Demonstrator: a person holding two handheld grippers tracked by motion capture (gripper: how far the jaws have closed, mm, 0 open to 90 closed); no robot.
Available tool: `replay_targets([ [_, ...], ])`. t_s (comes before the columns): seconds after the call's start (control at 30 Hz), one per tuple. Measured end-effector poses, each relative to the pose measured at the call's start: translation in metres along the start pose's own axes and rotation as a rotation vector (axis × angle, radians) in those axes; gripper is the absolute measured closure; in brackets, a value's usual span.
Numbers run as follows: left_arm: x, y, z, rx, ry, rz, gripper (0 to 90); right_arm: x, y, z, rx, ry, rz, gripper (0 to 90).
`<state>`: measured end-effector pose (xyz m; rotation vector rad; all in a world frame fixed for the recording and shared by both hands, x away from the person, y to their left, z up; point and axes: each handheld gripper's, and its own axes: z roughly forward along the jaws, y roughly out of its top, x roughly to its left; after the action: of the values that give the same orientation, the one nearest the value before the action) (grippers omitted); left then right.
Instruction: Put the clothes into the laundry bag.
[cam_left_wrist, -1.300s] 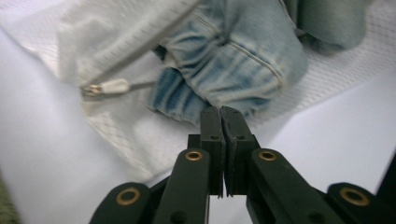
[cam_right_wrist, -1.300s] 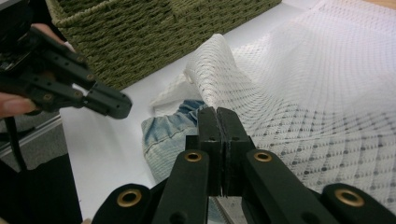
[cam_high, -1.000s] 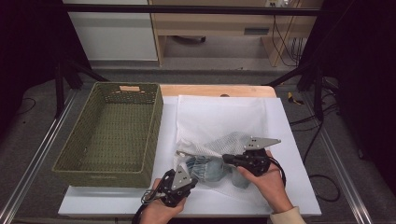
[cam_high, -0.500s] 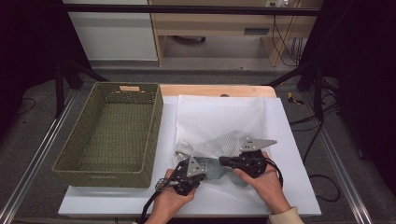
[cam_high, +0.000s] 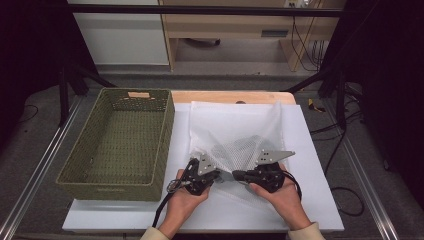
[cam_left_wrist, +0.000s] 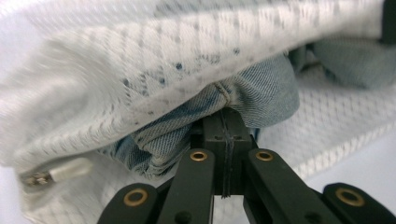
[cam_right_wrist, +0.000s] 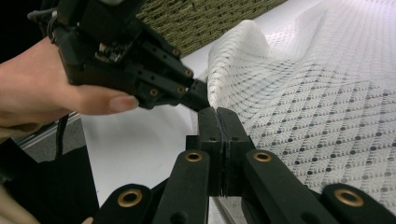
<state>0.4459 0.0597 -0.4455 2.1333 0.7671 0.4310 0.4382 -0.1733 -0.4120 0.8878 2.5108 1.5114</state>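
A white mesh bag (cam_high: 240, 135) lies on the white table, its near edge lifted, with blue denim (cam_left_wrist: 252, 93) showing inside its mouth. My right gripper (cam_high: 235, 175) points left and is shut on the near edge of the mesh bag (cam_right_wrist: 289, 93), holding it up in a peak. My left gripper (cam_high: 221, 176) points right, its jaws shut with nothing between them, and their tips press against the denim fold under the mesh (cam_left_wrist: 140, 70). In the right gripper view the left gripper (cam_right_wrist: 198, 99) comes tip to tip with my right gripper (cam_right_wrist: 217, 112).
A deep green woven basket (cam_high: 167, 135) stands left of the bag, close by the left hand (cam_high: 182, 205). The bag's zipper end (cam_left_wrist: 51, 172) hangs at its mouth. Bare white table (cam_high: 310, 200) lies to the right and front. Cables trail from both grippers.
My left gripper has moved away from the person and to the right, from the table's front edge up to the bag's mouth beside the right gripper. The right gripper stayed put.
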Motion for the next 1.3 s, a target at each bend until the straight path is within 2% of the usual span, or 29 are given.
replay_targets([
  [0.13, 0.002, 0.008, 0.002, -0.014, 0.024, 0.011, 90.0, 0.001, 0.001, -0.001, -0.005, 0.006, -0.001, 89.8],
  [0.3, 0.007, 0.003, 0.012, 0.029, 0.094, 0.053, 90.0, 0.001, 0.0, -0.002, -0.008, 0.013, 0.0, 89.8],
  [0.33, 0.009, 0.001, 0.013, 0.02, 0.094, 0.037, 90.0, 0.001, 0.0, -0.002, -0.008, 0.013, -0.002, 89.8],
  [0.43, 0.011, -0.007, 0.015, -0.007, 0.056, -0.026, 90.0, 0.0, 0.0, -0.002, -0.008, 0.012, 0.0, 89.8],
  [0.5, 0.012, -0.008, 0.015, -0.011, 0.068, -0.023, 90.0, 0.0, -0.001, -0.001, -0.007, 0.012, 0.006, 89.8],
  [0.63, 0.017, -0.003, 0.013, -0.061, 0.104, -0.047, 90.0, 0.002, 0.0, 0.0, 0.0, 0.016, 0.0, 89.7],
  [0.7, 0.017, 0.001, 0.013, -0.081, 0.102, -0.053, 90.0, 0.002, 0.0, 0.0, -0.001, 0.018, 0.002, 89.8],
  [0.83, 0.021, 0.002, 0.02, -0.058, 0.121, -0.032, 90.0, 0.0, -0.001, 0.0, -0.002, 0.02, 0.007, 89.8],
  [0.9, 0.021, 0.0, 0.022, -0.036, 0.105, -0.045, 90.0, 0.0, -0.001, 0.001, 0.002, 0.014, 0.005, 89.8],
  [0.93, 0.021, -0.001, 0.023, -0.021, 0.085, -0.051, 90.0, 0.0, -0.002, 0.001, 0.004, 0.012, 0.002, 89.8],
  [1.03, 0.02, -0.004, 0.016, -0.004, 0.069, -0.045, 90.0, -0.003, -0.003, 0.001, 0.003, -0.006, 0.009, 89.7],
  [1.17, 0.019, -0.01, 0.008, 0.002, 0.028, -0.061, 90.0, -0.007, -0.004, 0.001, -0.012, -0.035, 0.029, 89.7],
  [1.3, 0.014, -0.013, 0.003, 0.005, 0.015, -0.042, 90.0, -0.007, -0.004, 0.002, -0.017, -0.05, 0.028, 89.7],
])
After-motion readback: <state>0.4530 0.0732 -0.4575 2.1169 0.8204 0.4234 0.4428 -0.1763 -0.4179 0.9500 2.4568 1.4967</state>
